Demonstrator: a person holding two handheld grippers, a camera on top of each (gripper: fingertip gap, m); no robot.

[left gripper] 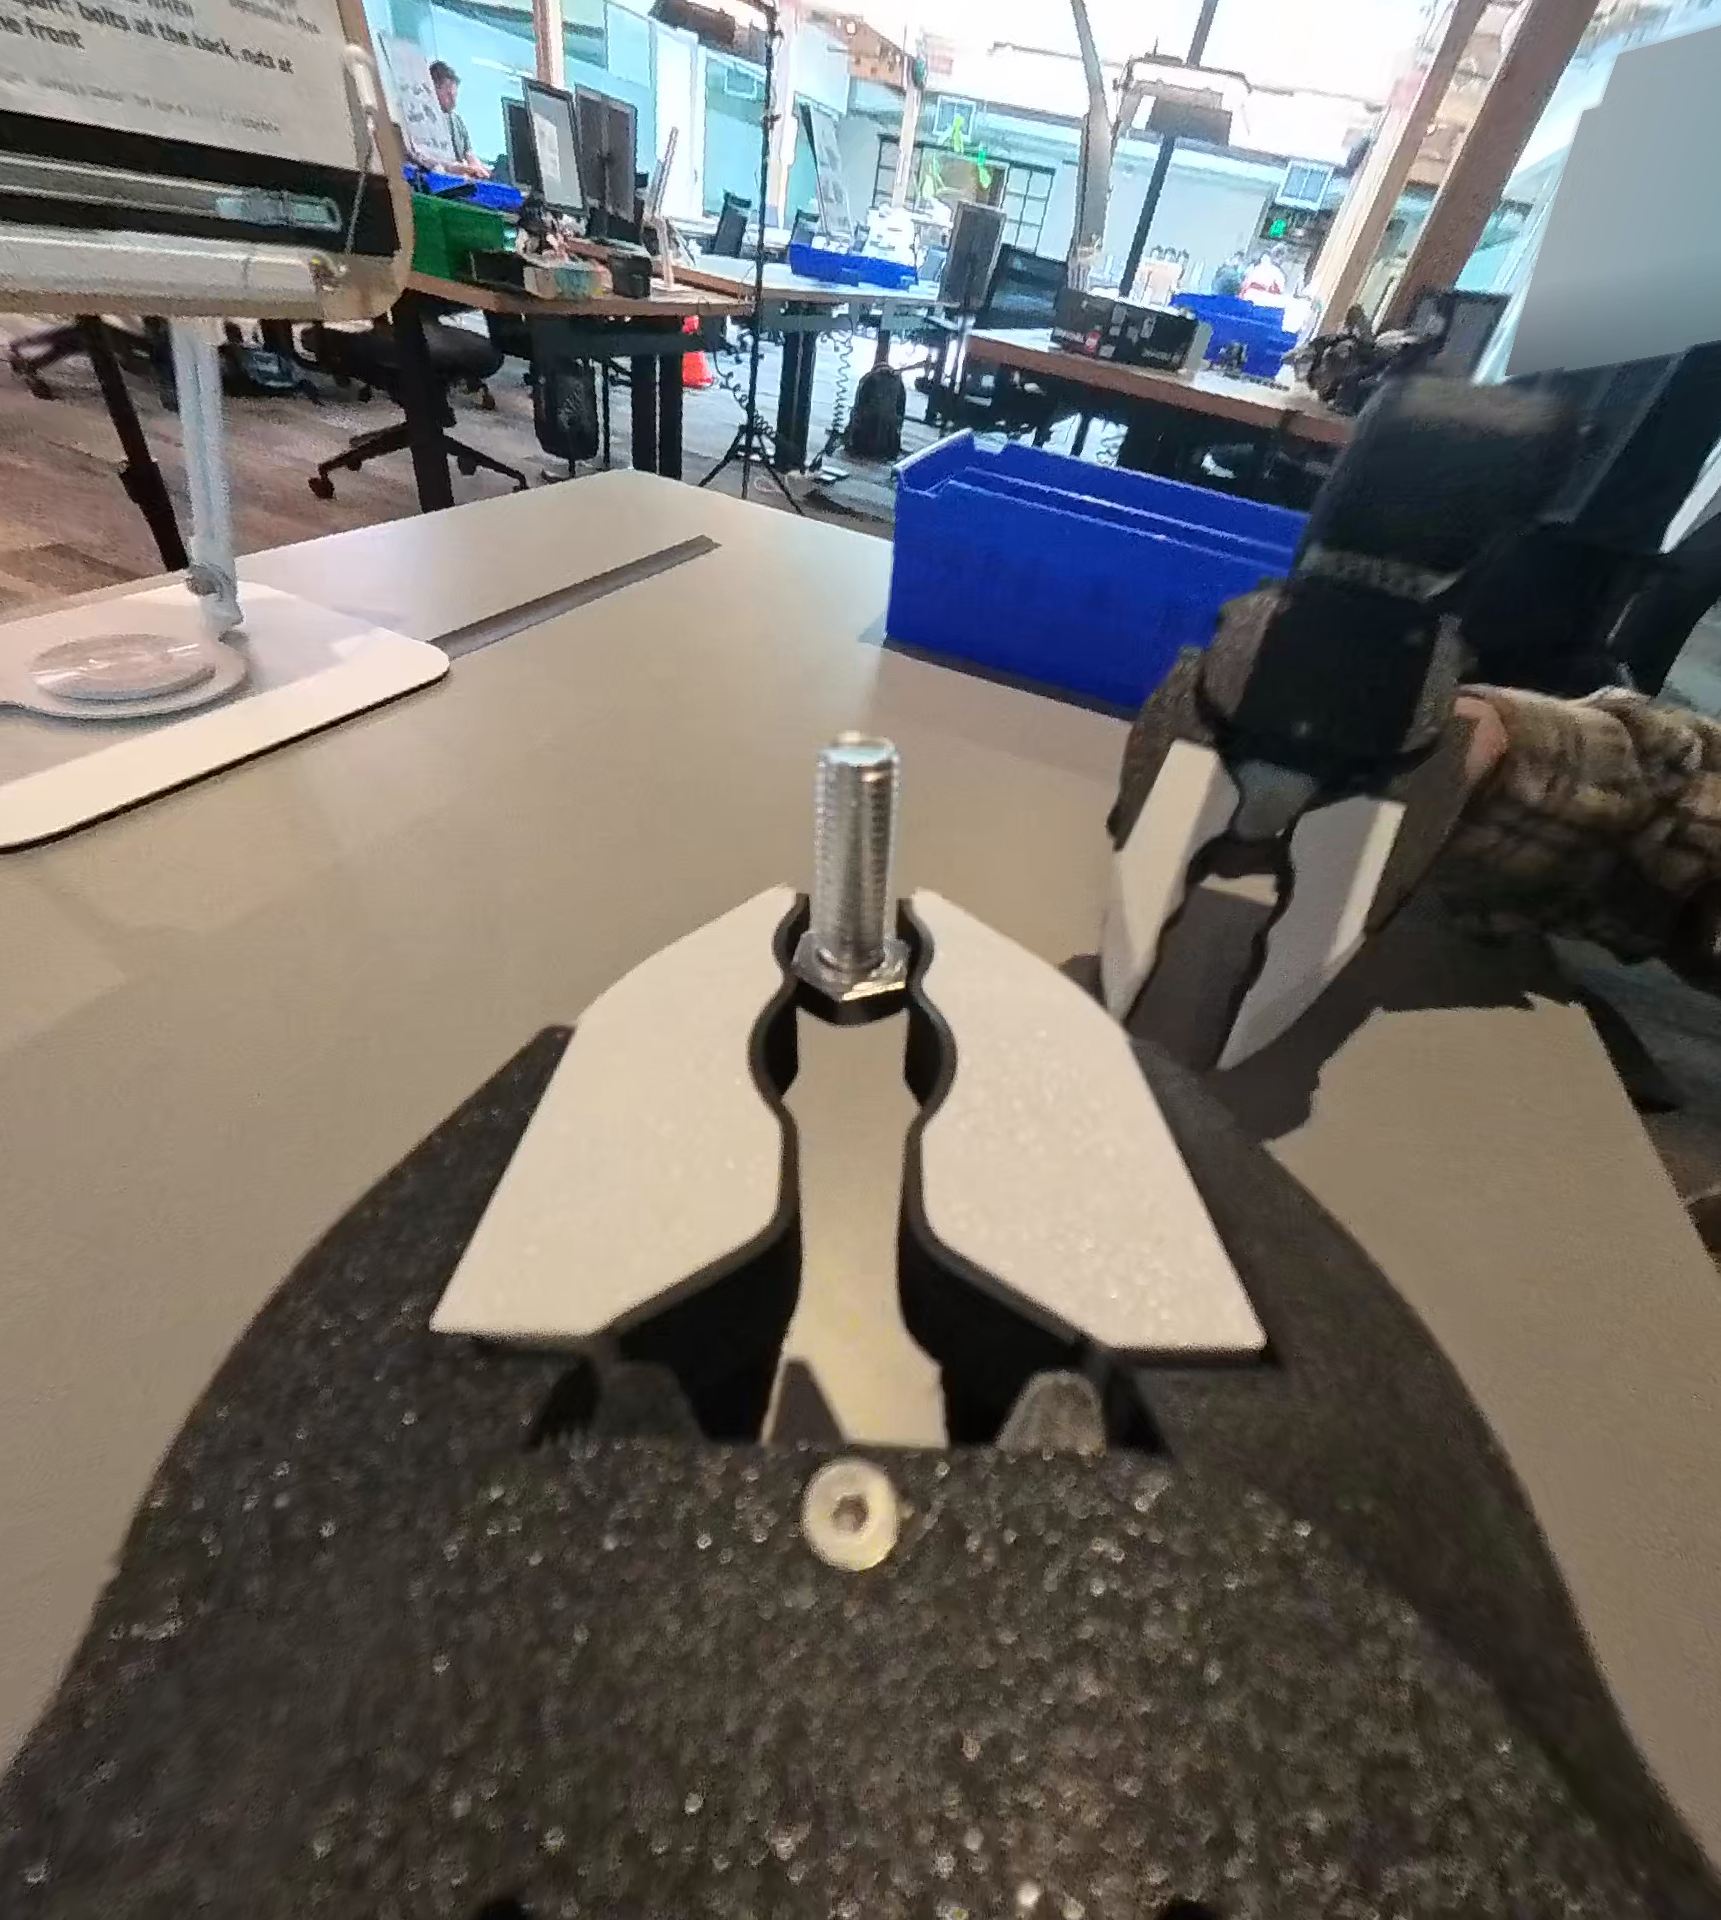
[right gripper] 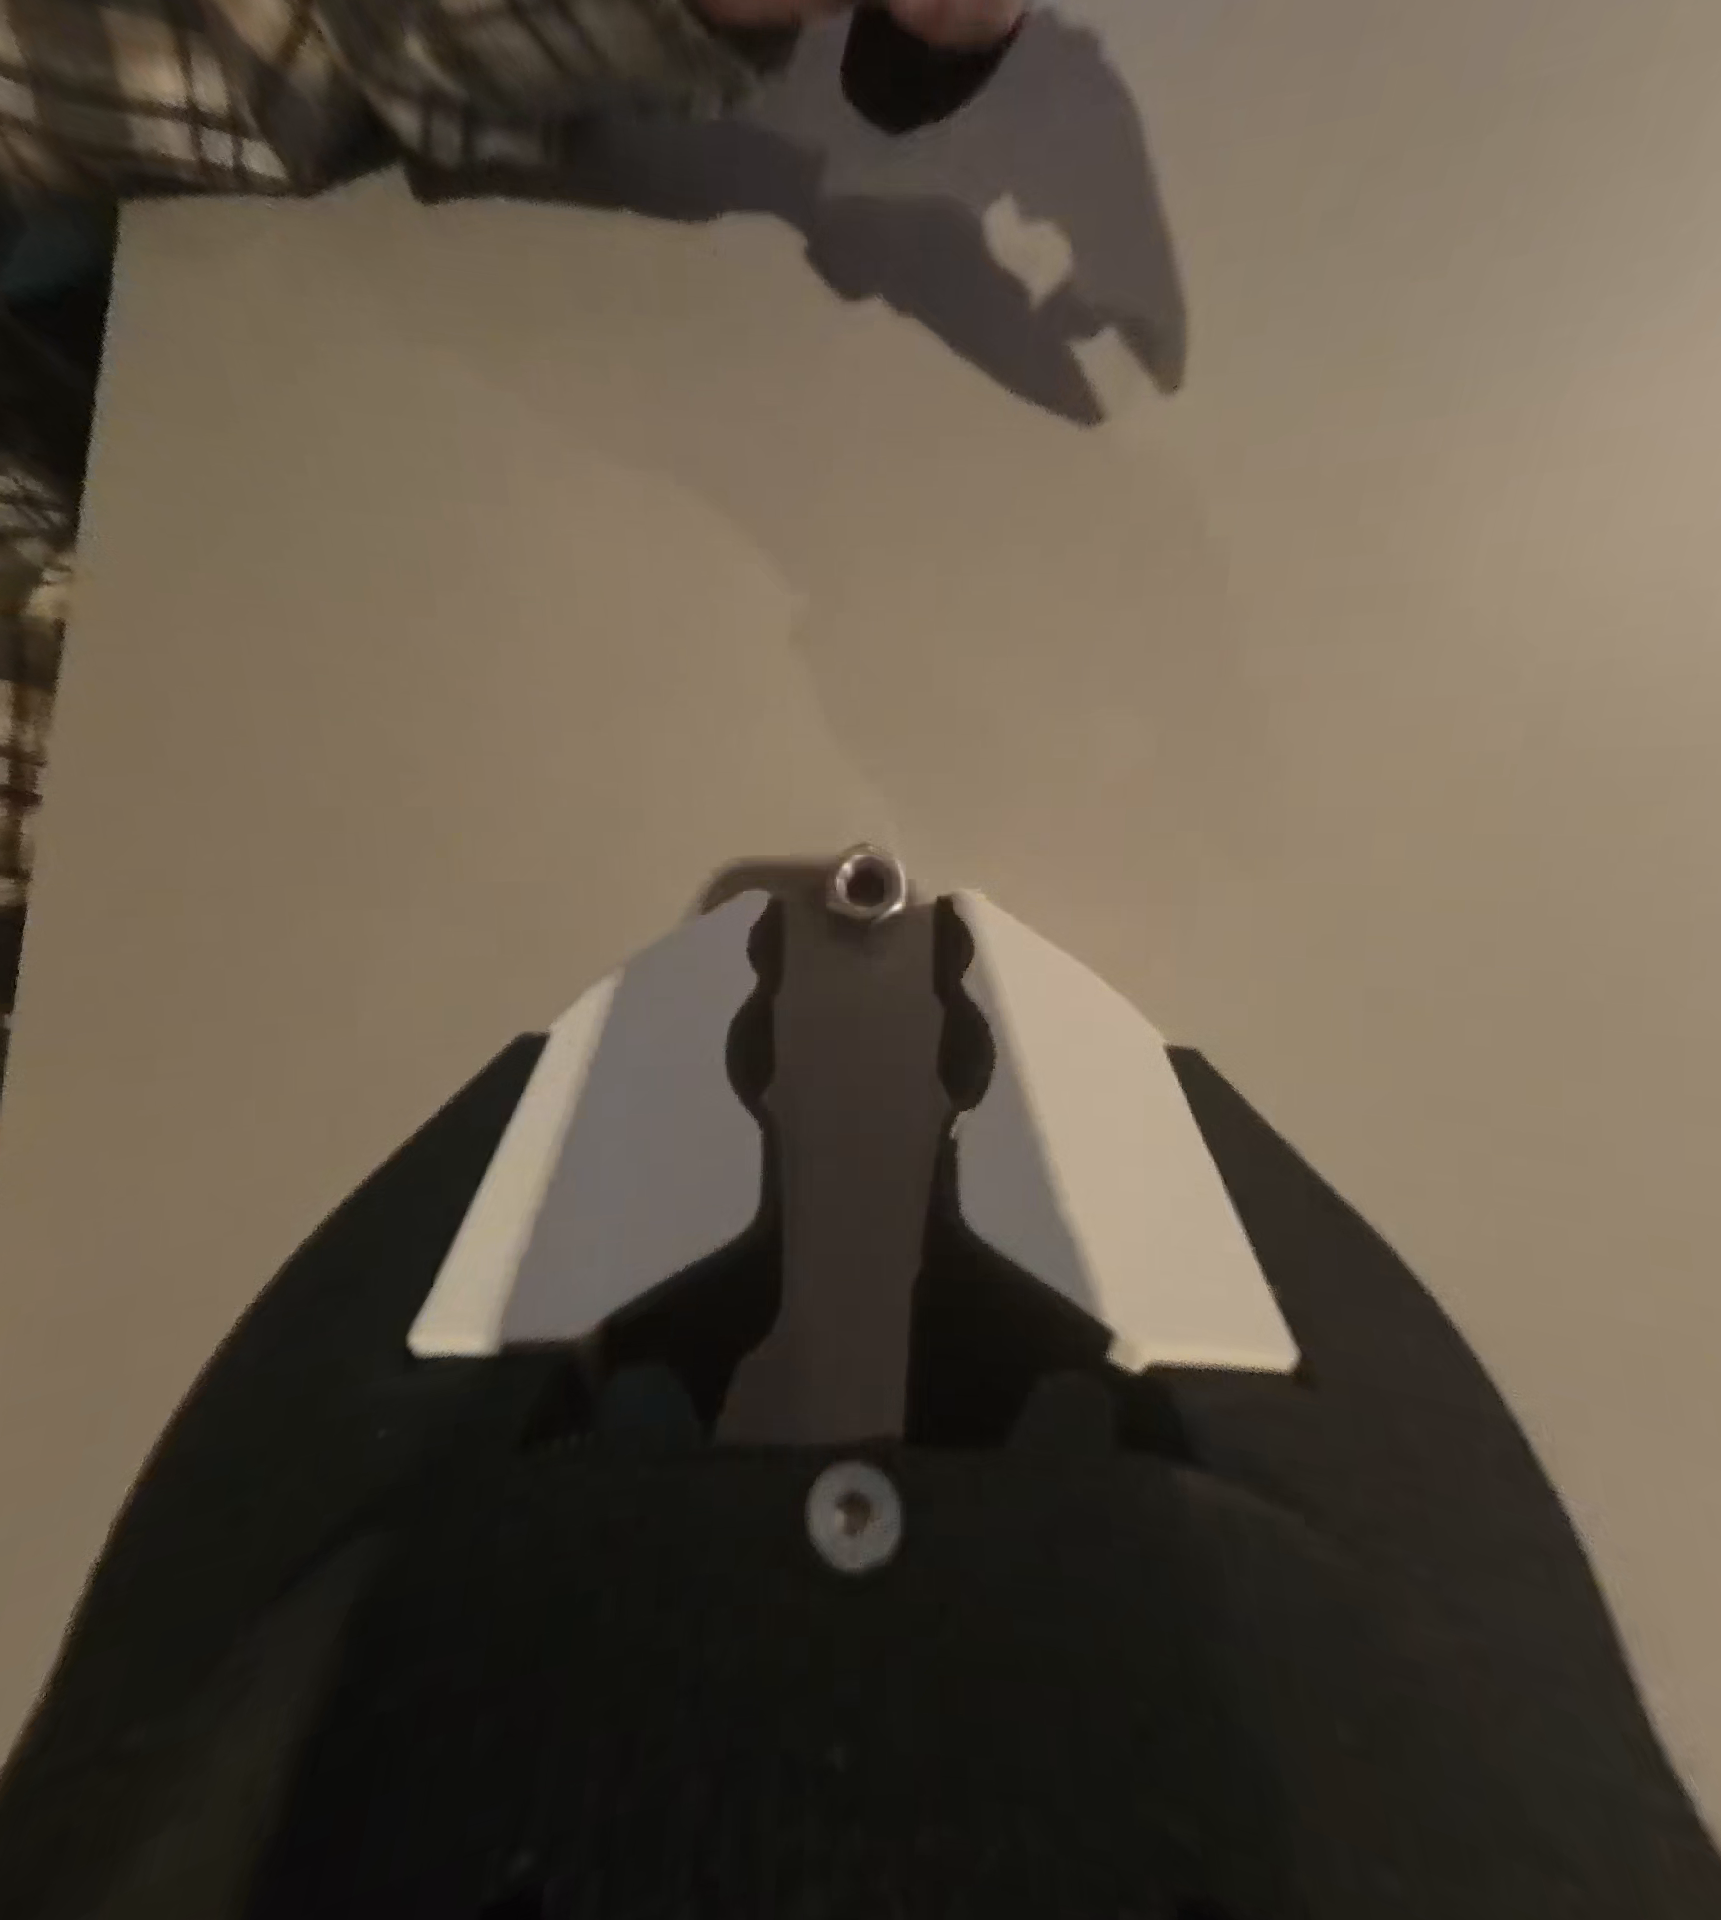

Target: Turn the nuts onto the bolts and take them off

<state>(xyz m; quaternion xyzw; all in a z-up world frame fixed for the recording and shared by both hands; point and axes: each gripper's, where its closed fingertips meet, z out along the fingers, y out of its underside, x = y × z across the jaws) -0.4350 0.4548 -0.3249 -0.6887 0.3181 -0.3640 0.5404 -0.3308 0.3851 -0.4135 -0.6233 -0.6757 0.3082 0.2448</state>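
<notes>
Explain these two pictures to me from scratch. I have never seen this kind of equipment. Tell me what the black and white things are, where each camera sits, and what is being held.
There is no robot here. A person holds a hand-operated gripper in each hand, and each gripper carries a camera that looks forward along its two white jaws.

In the left wrist view, the left gripper is shut on the hexagonal head of a silver threaded steel bolt, which stands upright above the plain grey table. To the right, the other gripper shows, held by a hand in a plaid sleeve. A blue plastic bin sits behind.

The right wrist view looks down at the table. The right gripper is open, and a small silver hexagonal nut lies on the table at its tips, not yet gripped.
</notes>
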